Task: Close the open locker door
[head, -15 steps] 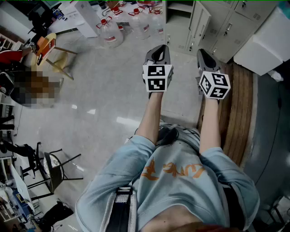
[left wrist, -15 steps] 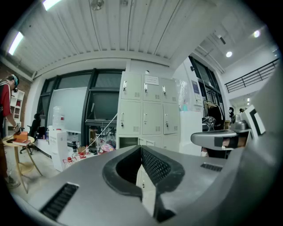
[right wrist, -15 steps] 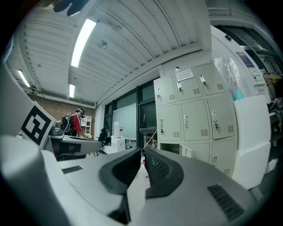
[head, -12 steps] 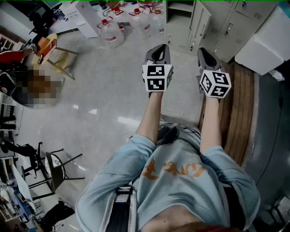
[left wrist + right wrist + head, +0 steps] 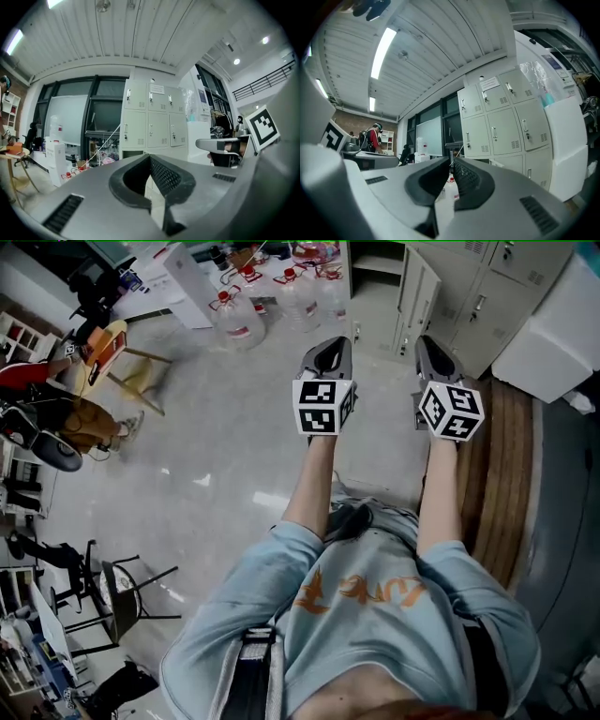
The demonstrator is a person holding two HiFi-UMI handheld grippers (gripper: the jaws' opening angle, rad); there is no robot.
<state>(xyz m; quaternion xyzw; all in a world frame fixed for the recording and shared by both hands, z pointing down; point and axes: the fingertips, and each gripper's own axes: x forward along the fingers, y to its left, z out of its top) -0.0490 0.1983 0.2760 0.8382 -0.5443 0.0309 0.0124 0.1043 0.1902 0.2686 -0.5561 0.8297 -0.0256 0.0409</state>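
Lockers (image 5: pixel 487 296) ahead, one door (image 5: pixel 415 296) ajar (left tool (image 5: pixel 329 343), right tool (image 5: pixel 432 343) both closed, empty).

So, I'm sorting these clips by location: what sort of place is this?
Probably a shared workroom or lab rather than a home: a bank of grey metal lockers, big water jugs standing on the polished floor, and a black chair at the side.

Pale blue short-sleeved T-shirt (image 5: pixel 375 643), orange chest print (image 5: pixel 361 592)
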